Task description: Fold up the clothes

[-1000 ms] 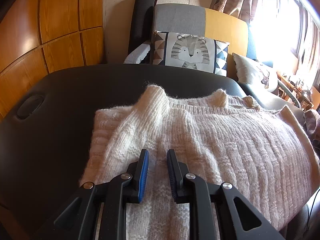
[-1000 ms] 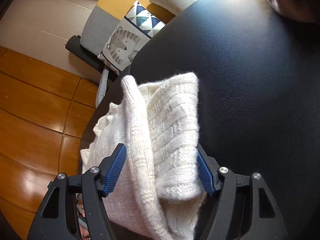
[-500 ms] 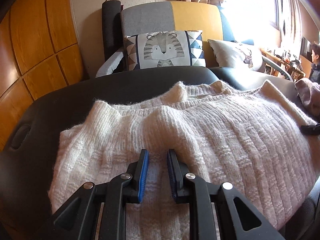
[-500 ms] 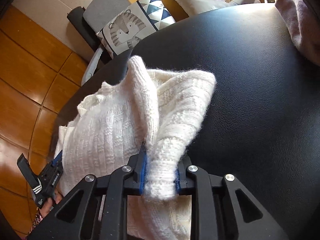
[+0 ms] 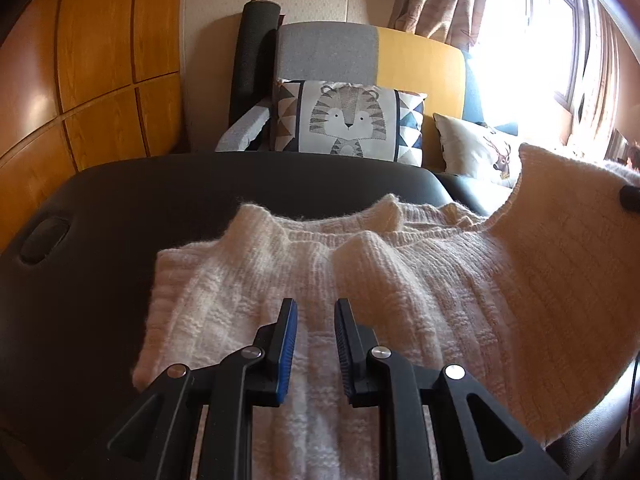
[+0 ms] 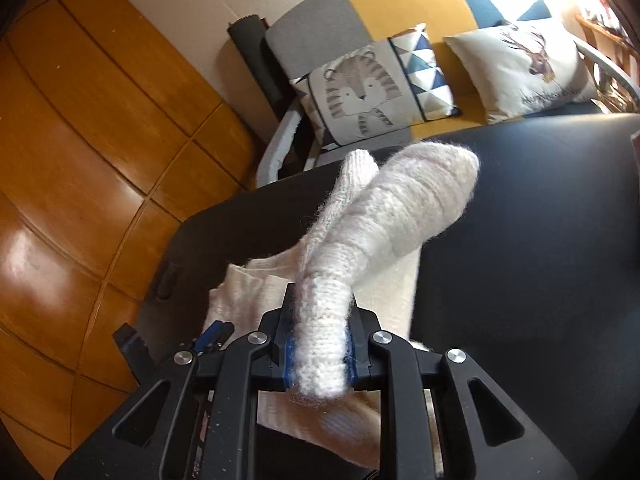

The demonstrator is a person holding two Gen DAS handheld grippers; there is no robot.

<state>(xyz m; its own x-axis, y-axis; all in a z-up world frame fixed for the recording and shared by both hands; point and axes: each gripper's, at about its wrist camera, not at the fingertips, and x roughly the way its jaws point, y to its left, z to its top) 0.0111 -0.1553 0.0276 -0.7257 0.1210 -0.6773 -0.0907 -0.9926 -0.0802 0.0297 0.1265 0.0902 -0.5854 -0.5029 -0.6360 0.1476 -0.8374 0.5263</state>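
A cream knitted sweater lies on the black padded table. My left gripper hovers low over the sweater's near part, its jaws a narrow gap apart with nothing between them. My right gripper is shut on a bunched edge of the sweater and holds it lifted off the table. In the left wrist view that lifted part rises at the right, with the right gripper's tip at the edge.
A grey and yellow sofa stands behind the table with a tiger cushion and a deer cushion. Wooden panels are at the left and a bright window at the right.
The right gripper closed on the sweater's edge and has lifted it up off the table. The left gripper stayed over the sweater with its narrow gap unchanged.
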